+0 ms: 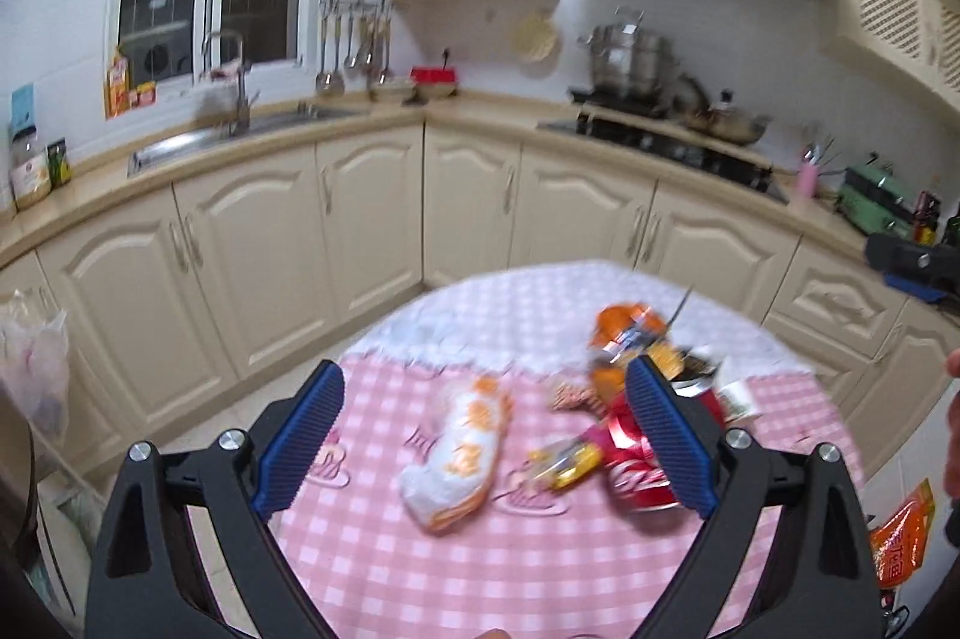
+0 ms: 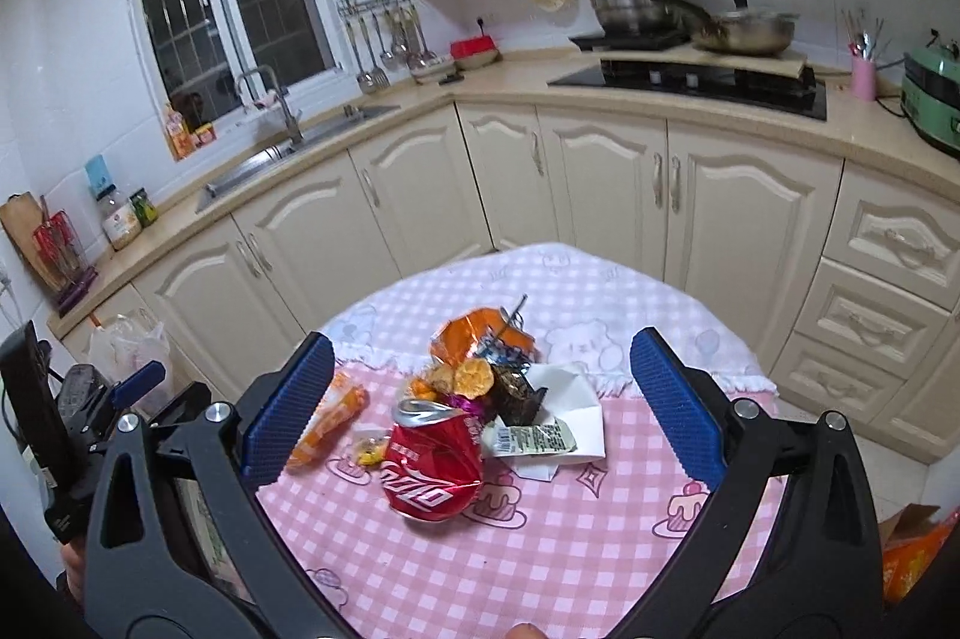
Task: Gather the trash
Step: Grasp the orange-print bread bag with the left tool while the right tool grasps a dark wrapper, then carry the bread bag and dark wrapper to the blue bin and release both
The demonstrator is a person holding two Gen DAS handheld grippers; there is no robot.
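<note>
crushed red can (image 1: pixel 639 465) half behind blue finger, orange packet (image 2: pixel 912 549) cut off

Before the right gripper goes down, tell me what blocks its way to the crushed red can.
Nothing visible does. The right gripper is open above the table, and the crushed red can lies uncovered between its fingers' line of approach. Wrappers and white paper crowd its far end.

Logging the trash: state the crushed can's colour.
Red with white lettering, crushed can; clearest in right wrist view.
</note>
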